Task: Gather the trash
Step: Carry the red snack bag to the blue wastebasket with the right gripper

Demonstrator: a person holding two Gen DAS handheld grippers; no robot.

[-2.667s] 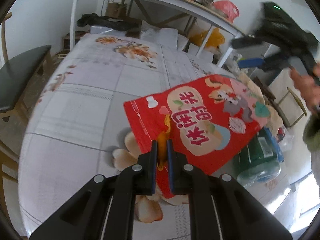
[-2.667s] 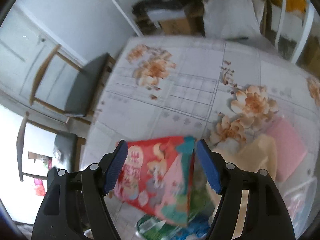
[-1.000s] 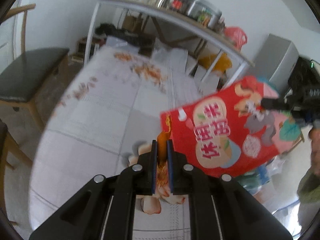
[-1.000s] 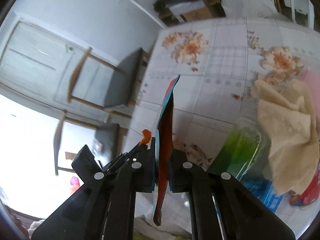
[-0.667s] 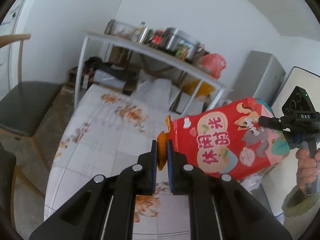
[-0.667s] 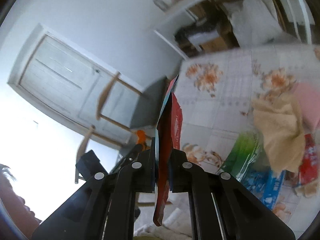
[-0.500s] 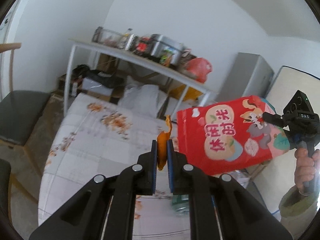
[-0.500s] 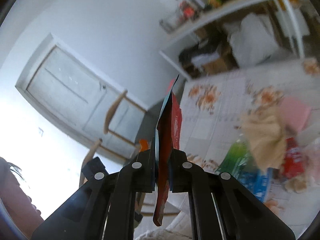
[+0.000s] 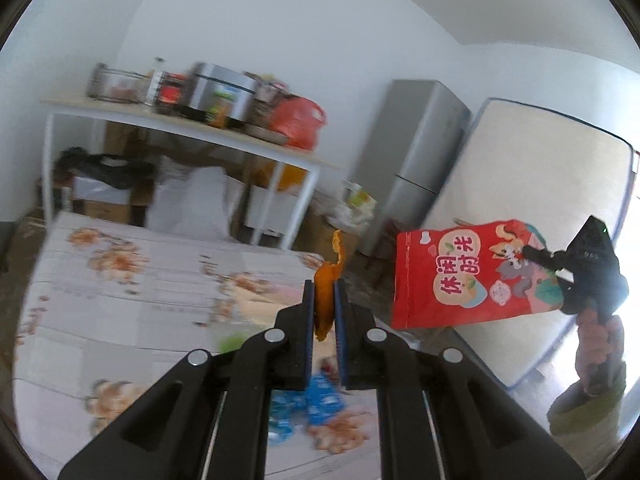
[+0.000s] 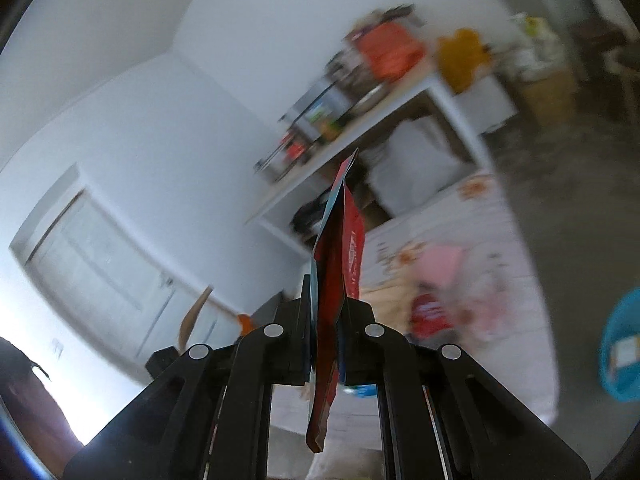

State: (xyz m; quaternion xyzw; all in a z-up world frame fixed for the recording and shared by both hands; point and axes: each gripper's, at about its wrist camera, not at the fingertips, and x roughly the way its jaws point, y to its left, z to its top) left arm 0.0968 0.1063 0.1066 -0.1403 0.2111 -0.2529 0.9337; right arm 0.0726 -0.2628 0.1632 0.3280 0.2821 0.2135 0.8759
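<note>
My left gripper [image 9: 322, 292] is shut on an orange peel [image 9: 326, 280] and holds it high above the floral table [image 9: 132, 284]. My right gripper [image 10: 326, 292] is shut on a red snack bag [image 10: 338, 248], seen edge-on. The same bag [image 9: 464, 276] hangs in the air at the right of the left wrist view, off the table's edge, with the right gripper [image 9: 536, 258] on its far end. More trash lies on the table: a blue wrapper [image 9: 316, 400], a red wrapper [image 10: 430, 314] and pink paper [image 10: 440, 266].
A blue bin [image 10: 624, 344] stands on the floor at the right of the right wrist view. A white shelf table [image 9: 180, 128] with pots, a grey fridge [image 9: 416, 164] and a leaning mattress [image 9: 532, 216] stand behind. A chair back [image 10: 192, 314] shows by the door.
Both grippers have risen well above the table, each keeping its hold. The red bag has moved right, off the table's edge, away from the orange peel. The blue bin has come into view.
</note>
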